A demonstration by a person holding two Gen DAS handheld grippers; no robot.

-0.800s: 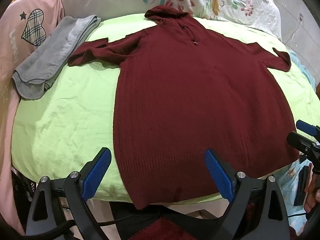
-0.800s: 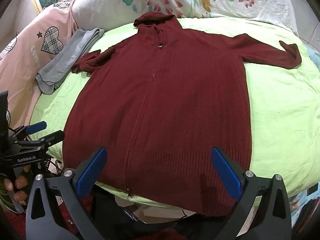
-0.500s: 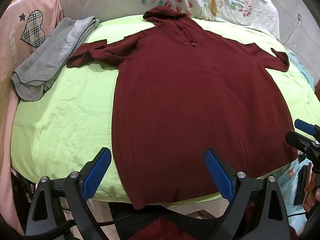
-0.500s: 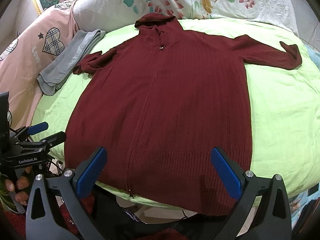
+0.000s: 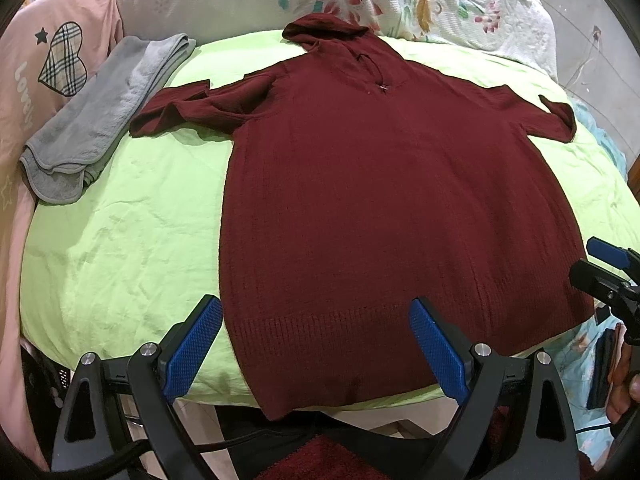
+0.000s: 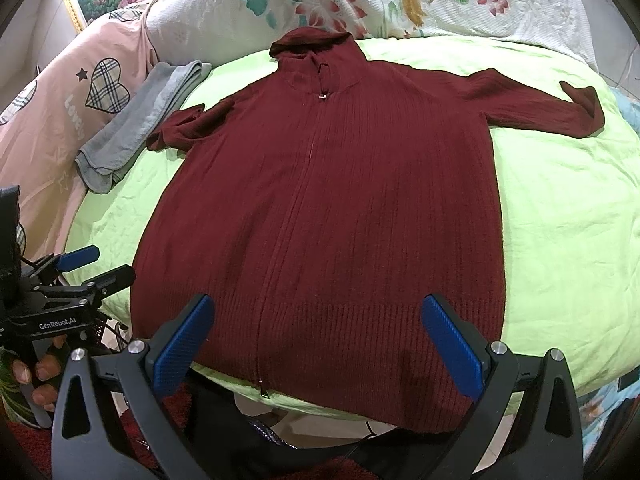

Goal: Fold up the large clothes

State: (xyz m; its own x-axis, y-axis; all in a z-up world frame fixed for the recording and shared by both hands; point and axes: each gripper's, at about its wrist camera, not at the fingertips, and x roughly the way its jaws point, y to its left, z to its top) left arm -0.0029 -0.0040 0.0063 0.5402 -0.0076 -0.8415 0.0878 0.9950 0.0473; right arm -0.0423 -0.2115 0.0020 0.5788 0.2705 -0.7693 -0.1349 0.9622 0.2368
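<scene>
So I've got both grippers, left gripper (image 5: 316, 350) and right gripper (image 6: 318, 346), spread wide and empty above the hem of the maroon hoodie (image 5: 384, 208), hood pointing away.

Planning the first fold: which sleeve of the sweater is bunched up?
The sleeve beside the grey towel; it lies crumpled, while the other sleeve stretches out flat.
</scene>
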